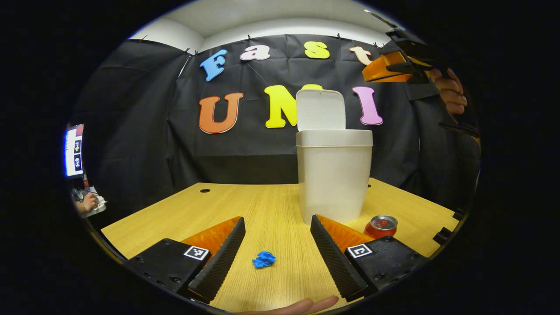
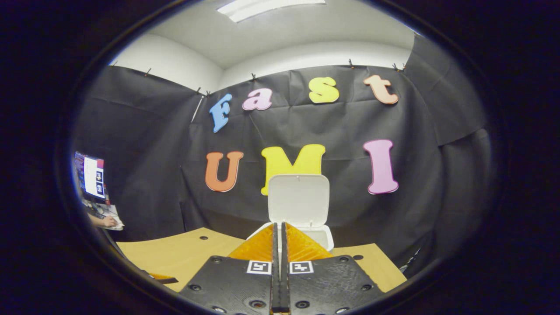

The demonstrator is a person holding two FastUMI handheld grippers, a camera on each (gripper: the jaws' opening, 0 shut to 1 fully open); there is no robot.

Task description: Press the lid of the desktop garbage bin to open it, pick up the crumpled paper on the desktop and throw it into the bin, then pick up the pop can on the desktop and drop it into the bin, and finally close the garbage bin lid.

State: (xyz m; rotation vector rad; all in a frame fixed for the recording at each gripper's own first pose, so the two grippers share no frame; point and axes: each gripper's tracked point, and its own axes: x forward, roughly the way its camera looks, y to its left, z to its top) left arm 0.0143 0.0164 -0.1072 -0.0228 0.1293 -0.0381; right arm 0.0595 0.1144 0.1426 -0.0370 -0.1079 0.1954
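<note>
The left gripper (image 1: 277, 258), jaws wide and empty, should drop straight around the paper ball (image 1: 264, 259) (bin (image 1: 334, 175) at one o'clock, lid (image 1: 320, 109) up), while the right gripper (image 2: 278, 232) hangs pinched together, empty.

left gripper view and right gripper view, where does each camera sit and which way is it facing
Left gripper view: low over the desk, facing the bin, blue crumpled paper and pop can; left gripper open, a hand holding the right gripper.
Right gripper view: higher, facing the raised lid; right gripper shut.
Shared: bin, lid, desk.
</note>
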